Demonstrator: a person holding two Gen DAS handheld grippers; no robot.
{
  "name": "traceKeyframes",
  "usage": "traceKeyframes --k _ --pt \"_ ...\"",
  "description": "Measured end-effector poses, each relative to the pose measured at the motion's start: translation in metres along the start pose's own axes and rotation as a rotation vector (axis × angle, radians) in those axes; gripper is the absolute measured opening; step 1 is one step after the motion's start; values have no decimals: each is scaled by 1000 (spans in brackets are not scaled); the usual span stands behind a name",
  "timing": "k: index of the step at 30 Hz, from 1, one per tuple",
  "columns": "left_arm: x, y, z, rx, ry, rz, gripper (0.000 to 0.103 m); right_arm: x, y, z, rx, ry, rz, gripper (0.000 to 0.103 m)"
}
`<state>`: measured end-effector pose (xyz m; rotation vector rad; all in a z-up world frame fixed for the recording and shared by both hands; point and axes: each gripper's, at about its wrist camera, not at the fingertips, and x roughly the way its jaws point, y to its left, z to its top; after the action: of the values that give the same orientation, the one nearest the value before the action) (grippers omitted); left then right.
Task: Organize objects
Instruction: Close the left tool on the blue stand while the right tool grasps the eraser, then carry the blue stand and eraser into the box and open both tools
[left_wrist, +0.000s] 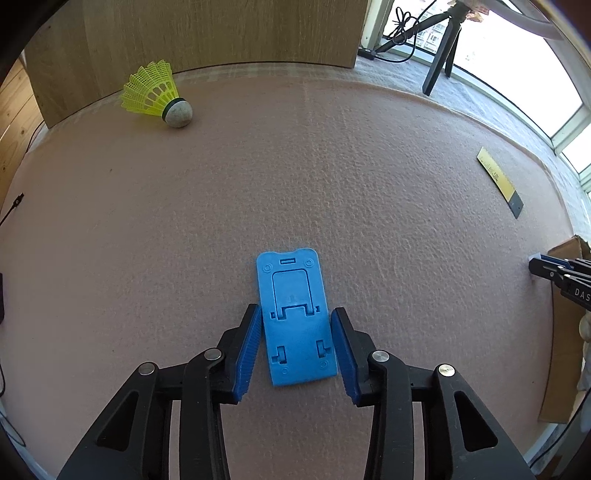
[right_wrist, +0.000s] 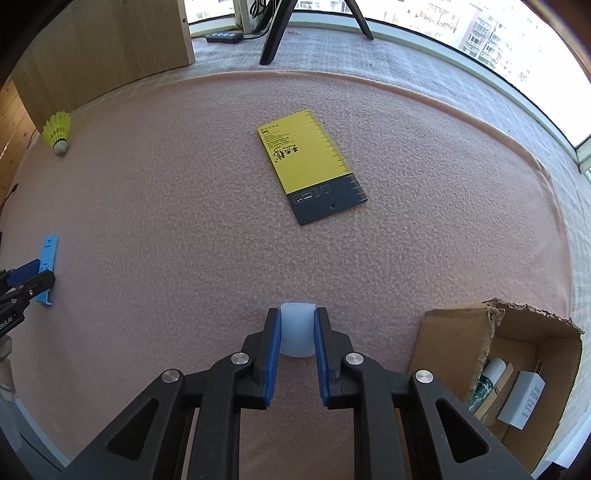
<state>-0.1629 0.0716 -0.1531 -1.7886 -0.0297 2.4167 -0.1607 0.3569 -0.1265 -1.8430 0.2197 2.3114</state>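
A flat blue phone stand (left_wrist: 291, 280) lies on the pink felt mat (left_wrist: 332, 166), and my left gripper (left_wrist: 295, 310) has its blue pads against the stand's two long sides near its lower half. In the right wrist view the same stand (right_wrist: 50, 258) shows edge-on at the far left. My right gripper (right_wrist: 297, 312) is shut on a small translucent white cap (right_wrist: 297, 332), squeezed between the pads just above the mat. A yellow shuttlecock (left_wrist: 159, 94) rests at the mat's far left. Ahead of the right gripper a yellow and black card (right_wrist: 306, 158) lies flat.
An open cardboard box (right_wrist: 450, 339) at the right front holds a white charger (right_wrist: 522, 400) and a small green and white bottle (right_wrist: 487, 380). A wooden panel (left_wrist: 221, 33) stands behind the mat. Tripod legs (left_wrist: 443, 48) and a window lie beyond.
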Motion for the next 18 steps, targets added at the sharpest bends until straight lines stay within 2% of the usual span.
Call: traceKeyframes --k 5,12,18 --pt "-6 -1 -10 -19 -4 -22 39 -14 -3 -7 21 -38 40 13" --pt "-25 -13 -14 17 -43 -34 39 -52 1 -34 34 -133 93 13" --pt "-43 -36 -15 56 -72 -76 39 -85 -32 -65 102 -216 132 13"
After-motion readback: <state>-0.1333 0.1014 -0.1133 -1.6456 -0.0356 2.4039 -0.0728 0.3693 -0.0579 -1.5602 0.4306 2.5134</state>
